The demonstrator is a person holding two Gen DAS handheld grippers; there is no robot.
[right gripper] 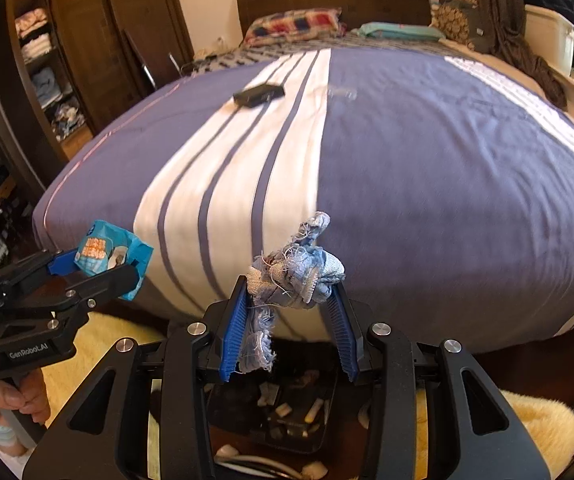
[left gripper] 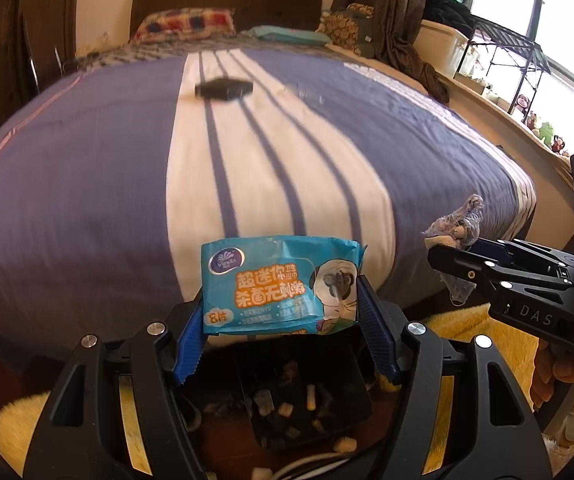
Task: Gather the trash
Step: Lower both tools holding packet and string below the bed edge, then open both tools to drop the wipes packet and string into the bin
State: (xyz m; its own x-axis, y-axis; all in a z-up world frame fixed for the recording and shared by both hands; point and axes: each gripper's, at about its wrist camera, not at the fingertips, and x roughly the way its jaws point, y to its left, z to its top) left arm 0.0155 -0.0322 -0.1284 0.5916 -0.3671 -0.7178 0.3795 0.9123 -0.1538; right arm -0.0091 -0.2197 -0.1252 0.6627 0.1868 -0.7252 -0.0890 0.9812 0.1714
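My left gripper point(left gripper: 279, 300) is shut on a blue wet-wipe packet point(left gripper: 275, 286), held upright between its blue pads just off the foot of the bed. The same packet point(right gripper: 107, 254) shows at the left of the right wrist view. My right gripper point(right gripper: 291, 292) is shut on a frayed wad of light-blue denim scraps point(right gripper: 297, 270), which also appears at the right of the left wrist view as the denim wad point(left gripper: 459, 226). Below both grippers sits a black trash bin point(left gripper: 307, 392), point(right gripper: 283, 408) on the floor, holding several pale scraps.
The bed point(left gripper: 87, 200) with a purple-and-white striped cover fills the view ahead. A black flat box point(left gripper: 223, 89) lies far up the bed. A yellow fluffy rug point(right gripper: 527, 428) lies on the floor around the bin. A wooden wardrobe point(right gripper: 47, 60) stands at the left.
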